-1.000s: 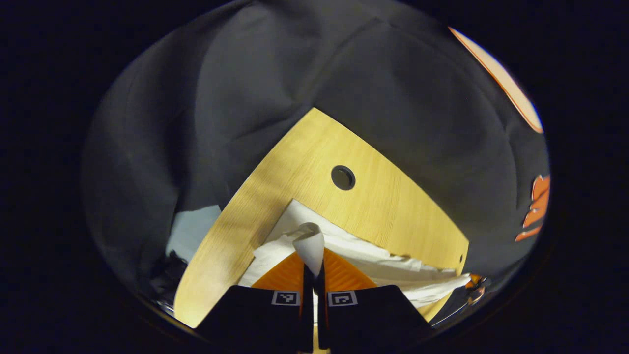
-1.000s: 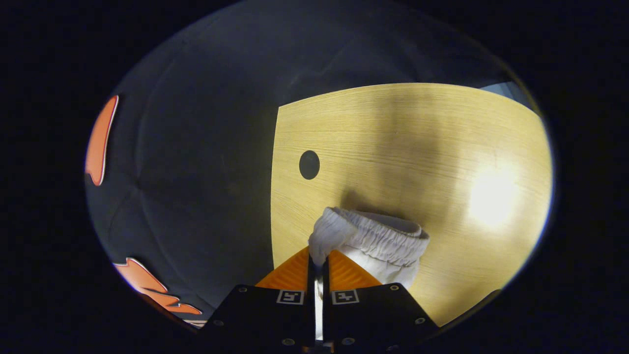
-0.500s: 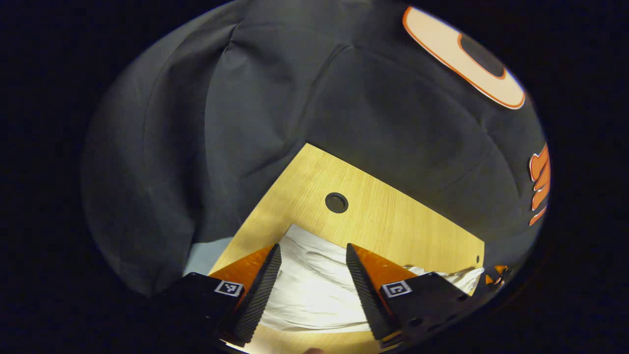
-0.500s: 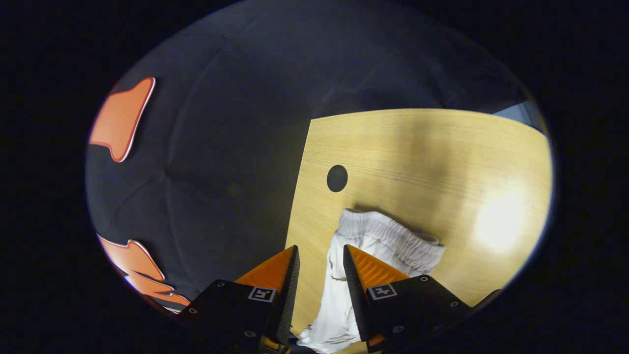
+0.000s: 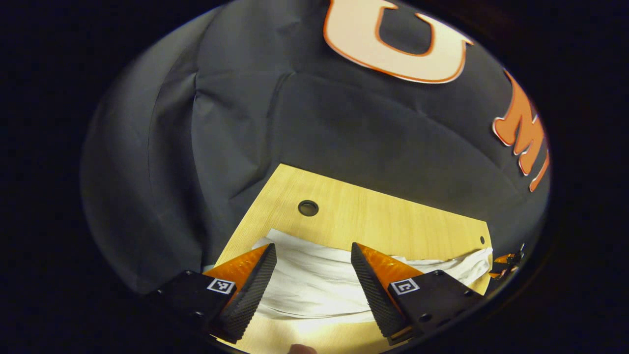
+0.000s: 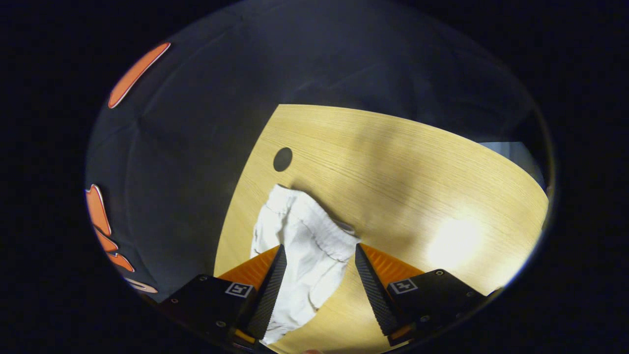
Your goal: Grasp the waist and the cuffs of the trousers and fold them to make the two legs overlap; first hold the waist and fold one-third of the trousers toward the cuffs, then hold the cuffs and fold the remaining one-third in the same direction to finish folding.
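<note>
On the wooden bench [image 5: 393, 226] the white trousers [image 5: 319, 280] lie flat, released. In the left gripper view they stretch as a creased band across the bench just below a round hole [image 5: 308, 208] in the board, one end reaching toward a small hole near the bench's far corner. In the right gripper view the trousers [image 6: 300, 246] show their gathered elastic waist, which lies just beside the same round hole [image 6: 282, 159], the cloth trailing from there toward the camera.

The left hand-held gripper [image 5: 313, 275] hangs over the trousers with its jaws spread wide and nothing between them; the cloth shows in the gap. The right hand-held gripper [image 6: 317, 275] is likewise wide open above the waist end, gripping nothing. A bright glare patch sits on the bench well away from the hole, on the side of the trousers opposite the booth wall.
</note>
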`<state>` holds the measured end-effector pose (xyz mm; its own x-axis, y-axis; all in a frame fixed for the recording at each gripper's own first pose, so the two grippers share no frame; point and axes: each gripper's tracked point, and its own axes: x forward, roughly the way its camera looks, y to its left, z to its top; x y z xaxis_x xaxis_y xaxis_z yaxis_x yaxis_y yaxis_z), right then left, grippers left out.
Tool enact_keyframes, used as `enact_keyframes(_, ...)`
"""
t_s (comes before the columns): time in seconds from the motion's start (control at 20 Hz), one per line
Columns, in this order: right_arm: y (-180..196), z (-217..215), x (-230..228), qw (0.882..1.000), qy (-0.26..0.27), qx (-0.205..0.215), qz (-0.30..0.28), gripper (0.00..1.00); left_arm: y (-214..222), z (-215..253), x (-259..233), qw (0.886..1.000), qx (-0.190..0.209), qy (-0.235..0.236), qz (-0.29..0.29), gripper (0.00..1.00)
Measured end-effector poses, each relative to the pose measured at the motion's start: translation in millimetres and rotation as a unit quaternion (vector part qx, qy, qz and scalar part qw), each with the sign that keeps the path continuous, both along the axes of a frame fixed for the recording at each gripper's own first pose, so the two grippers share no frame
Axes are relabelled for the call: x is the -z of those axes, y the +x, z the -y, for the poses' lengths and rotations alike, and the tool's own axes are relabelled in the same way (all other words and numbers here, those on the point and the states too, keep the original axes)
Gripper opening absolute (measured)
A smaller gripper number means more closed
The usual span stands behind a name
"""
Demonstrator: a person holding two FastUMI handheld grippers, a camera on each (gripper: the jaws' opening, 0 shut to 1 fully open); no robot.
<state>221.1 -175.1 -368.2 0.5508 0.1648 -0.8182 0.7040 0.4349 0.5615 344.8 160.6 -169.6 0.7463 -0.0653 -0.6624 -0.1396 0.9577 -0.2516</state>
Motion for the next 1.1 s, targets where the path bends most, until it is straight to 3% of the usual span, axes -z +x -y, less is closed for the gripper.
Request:
enact_keyframes(0.2, -5, -7, 26, 0.999, 0.003, -0.001, -0.036, 0.91, -19, 30, -16, 0.999, 0.015, 0.027, 0.016, 0.99)
enact_keyframes(0.5, 8, -10, 40, 0.999, -0.005, 0.013, -0.041, 0.96, -55, 59, -19, 0.996, 0.040, 0.076, 0.024, 0.99)
enact_keyframes(0.75, 14, -4, 48, 0.998, -0.019, 0.041, -0.053, 0.91, -87, 92, -14, 0.995, 0.065, 0.079, -0.007, 1.00)
enact_keyframes(0.8, 13, -3, 50, 0.997, -0.021, 0.043, -0.058, 0.74, -92, 102, -14, 0.995, 0.071, 0.074, -0.012, 1.00)
enact_keyframes(0.85, 16, -3, 53, 0.997, -0.024, 0.043, -0.059, 0.69, -98, 108, -11, 0.994, 0.076, 0.075, -0.020, 1.00)
enact_keyframes(0.95, 21, -5, 58, 0.998, -0.022, 0.036, -0.054, 0.49, -110, 110, -4, 0.991, 0.080, 0.097, -0.042, 1.00)
enact_keyframes(1.0, 23, -6, 57, 0.998, -0.019, 0.035, -0.051, 0.30, -112, 114, -5, 0.990, 0.087, 0.103, -0.043, 1.00)
enact_keyframes(1.1, 23, -5, 53, 0.998, -0.020, 0.033, -0.040, 0.19, -117, 121, -2, 0.988, 0.095, 0.116, -0.047, 1.00)
